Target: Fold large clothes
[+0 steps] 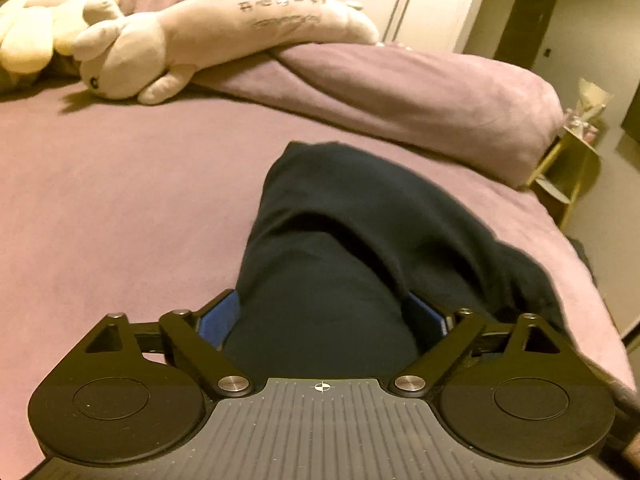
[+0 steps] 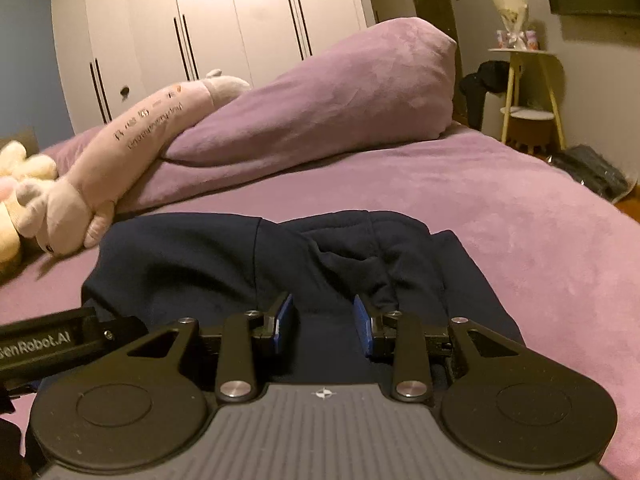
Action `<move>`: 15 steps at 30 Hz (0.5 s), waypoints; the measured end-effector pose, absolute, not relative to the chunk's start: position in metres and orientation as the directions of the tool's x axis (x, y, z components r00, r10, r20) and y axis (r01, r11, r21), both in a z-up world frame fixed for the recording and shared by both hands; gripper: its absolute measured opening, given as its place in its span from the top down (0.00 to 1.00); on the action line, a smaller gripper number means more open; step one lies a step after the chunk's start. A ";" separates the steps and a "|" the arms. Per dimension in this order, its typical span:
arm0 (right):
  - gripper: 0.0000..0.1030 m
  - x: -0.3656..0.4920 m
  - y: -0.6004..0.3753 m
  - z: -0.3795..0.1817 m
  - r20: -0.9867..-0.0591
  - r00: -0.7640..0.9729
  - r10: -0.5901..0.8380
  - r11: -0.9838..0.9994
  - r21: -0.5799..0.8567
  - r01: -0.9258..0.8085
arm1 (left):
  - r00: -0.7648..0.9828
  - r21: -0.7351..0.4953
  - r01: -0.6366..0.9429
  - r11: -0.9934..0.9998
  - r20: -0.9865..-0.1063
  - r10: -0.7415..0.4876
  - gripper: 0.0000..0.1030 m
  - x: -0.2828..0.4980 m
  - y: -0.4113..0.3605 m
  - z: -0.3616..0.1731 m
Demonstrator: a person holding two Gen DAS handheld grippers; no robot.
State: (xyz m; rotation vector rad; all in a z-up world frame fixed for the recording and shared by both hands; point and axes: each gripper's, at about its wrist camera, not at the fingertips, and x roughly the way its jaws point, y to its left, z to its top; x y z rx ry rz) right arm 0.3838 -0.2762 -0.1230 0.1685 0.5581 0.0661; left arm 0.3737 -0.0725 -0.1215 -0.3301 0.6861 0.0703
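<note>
A dark navy hoodie (image 2: 208, 264) lies on the purple bed, its hood bunched toward the far side. In the left wrist view the navy hoodie (image 1: 340, 232) fills the space between the fingers of my left gripper (image 1: 324, 316); the jaws stand wide apart with a thick fold of fabric between the blue pads (image 1: 218, 322). My right gripper (image 2: 323, 322) hovers over the near part of the hoodie, jaws partly open, blue pads (image 2: 362, 322) apart with cloth below them. The left gripper's body (image 2: 60, 340) shows at the left edge of the right wrist view.
The purple bed sheet (image 1: 120, 208) spreads all round. A rolled purple duvet (image 2: 340, 92) and a long beige plush toy (image 1: 224, 28) lie at the far side. A yellow side table (image 2: 528, 92) stands beyond the bed's right edge, wardrobes (image 2: 224, 20) behind.
</note>
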 end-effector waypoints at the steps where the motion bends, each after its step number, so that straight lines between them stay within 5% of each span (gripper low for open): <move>1: 0.69 0.382 -0.273 -0.120 -0.523 0.846 0.099 0.986 0.164 -0.014 | 0.765 -0.279 -0.175 0.944 -0.642 -0.047 0.06 0.376 -0.071 -0.124; 15: 0.56 0.252 -0.257 -0.077 -0.445 0.892 0.077 0.996 0.066 -0.054 | 0.739 -0.344 -0.141 0.928 -0.661 -0.133 0.09 0.294 -0.042 -0.084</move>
